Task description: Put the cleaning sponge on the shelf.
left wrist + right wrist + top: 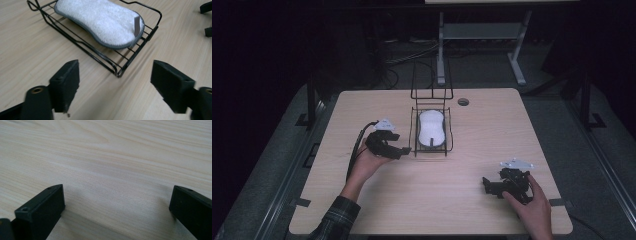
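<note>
Item: white sponge [432,129], grey-edged, lying flat in the black wire rack [413,131] at the centre of the wooden table [362,200]. Your left gripper [401,143]: jaws apart with nothing between them, just beside the rack's left side, pointing at its near corner. Your right gripper [485,186]: jaws spread wide over bare tabletop, well apart from the rack, near the table's front right.

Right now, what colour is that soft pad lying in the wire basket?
White, with a grey edge. The pad shows best in the left gripper view, lying in the black wire basket.
</note>
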Demonstrator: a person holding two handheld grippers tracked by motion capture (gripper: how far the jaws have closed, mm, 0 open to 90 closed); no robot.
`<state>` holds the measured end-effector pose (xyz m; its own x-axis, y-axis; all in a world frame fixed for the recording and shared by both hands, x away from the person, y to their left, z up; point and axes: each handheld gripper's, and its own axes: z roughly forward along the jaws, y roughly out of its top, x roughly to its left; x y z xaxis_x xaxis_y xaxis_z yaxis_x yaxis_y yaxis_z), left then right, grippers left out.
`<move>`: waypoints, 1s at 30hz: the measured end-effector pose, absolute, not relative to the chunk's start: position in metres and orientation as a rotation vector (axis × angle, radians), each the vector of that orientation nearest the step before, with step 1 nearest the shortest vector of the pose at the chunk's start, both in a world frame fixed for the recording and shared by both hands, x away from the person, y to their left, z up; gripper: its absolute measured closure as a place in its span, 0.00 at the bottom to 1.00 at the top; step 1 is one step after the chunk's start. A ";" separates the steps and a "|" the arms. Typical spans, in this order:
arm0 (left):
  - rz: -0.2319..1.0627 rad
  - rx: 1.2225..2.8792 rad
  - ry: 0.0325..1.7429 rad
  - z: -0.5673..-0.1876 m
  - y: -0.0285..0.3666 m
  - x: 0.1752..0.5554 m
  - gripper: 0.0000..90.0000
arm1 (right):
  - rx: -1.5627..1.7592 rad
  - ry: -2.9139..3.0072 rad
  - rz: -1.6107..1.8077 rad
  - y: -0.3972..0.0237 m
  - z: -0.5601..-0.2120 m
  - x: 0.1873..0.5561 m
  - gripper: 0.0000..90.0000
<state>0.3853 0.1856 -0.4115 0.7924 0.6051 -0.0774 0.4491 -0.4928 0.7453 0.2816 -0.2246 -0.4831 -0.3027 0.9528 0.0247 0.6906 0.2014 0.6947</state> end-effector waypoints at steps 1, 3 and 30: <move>0.247 2.172 0.777 -0.411 0.186 0.385 0.17 | 1.531 2.071 0.859 -0.225 -0.483 0.282 0.00; 0.276 2.177 0.795 -0.413 0.189 0.380 0.15 | 1.531 2.070 0.859 -0.225 -0.483 0.282 0.00; 0.383 2.199 0.836 -0.434 0.239 0.299 0.14 | 1.533 2.071 0.860 -0.224 -0.483 0.281 0.00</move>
